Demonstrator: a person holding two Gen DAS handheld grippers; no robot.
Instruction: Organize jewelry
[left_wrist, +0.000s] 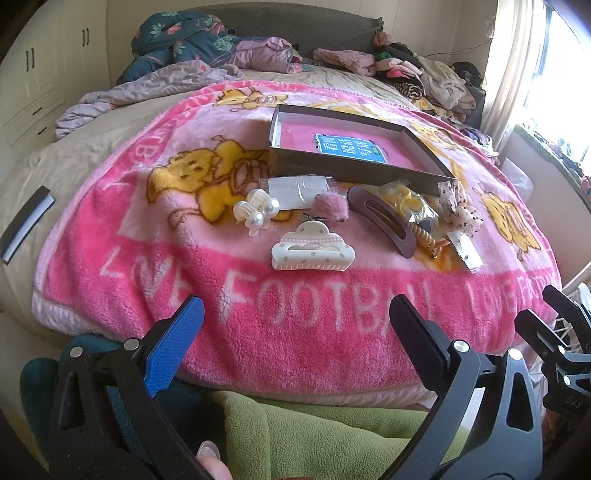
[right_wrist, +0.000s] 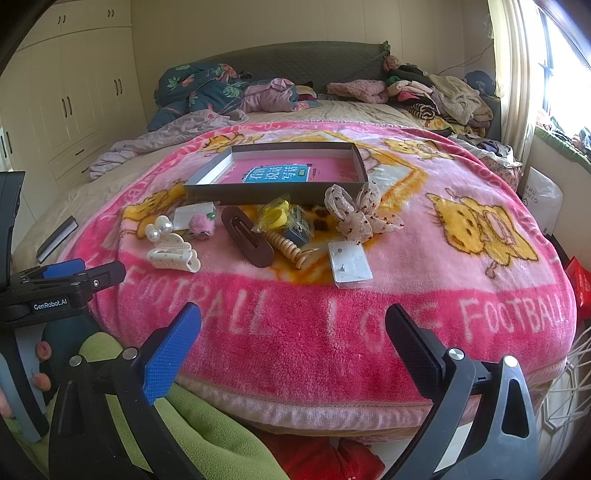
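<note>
Hair accessories lie on a pink blanket (left_wrist: 295, 332) in front of a shallow dark box (left_wrist: 354, 168) with a pink book inside. Among them are a cream claw clip (left_wrist: 313, 248), a pearl clip (left_wrist: 256, 211), a pink pompom (left_wrist: 331, 206), a long brown clip (left_wrist: 384, 223), yellow bands in a bag (left_wrist: 404, 197), a dotted bow (left_wrist: 460, 210) and an earring card (right_wrist: 349, 264). My left gripper (left_wrist: 295, 334) is open and empty, near the bed's front edge, well short of the items. My right gripper (right_wrist: 293, 341) is open and empty, also at the front edge.
Piles of clothes (right_wrist: 424, 92) and a floral quilt (right_wrist: 199, 88) lie at the bed's head. A dark notebook (left_wrist: 24, 221) lies on the bed's left side. Green fleece (left_wrist: 332, 439) is below the grippers. A window is at right, wardrobes (right_wrist: 74, 99) at left.
</note>
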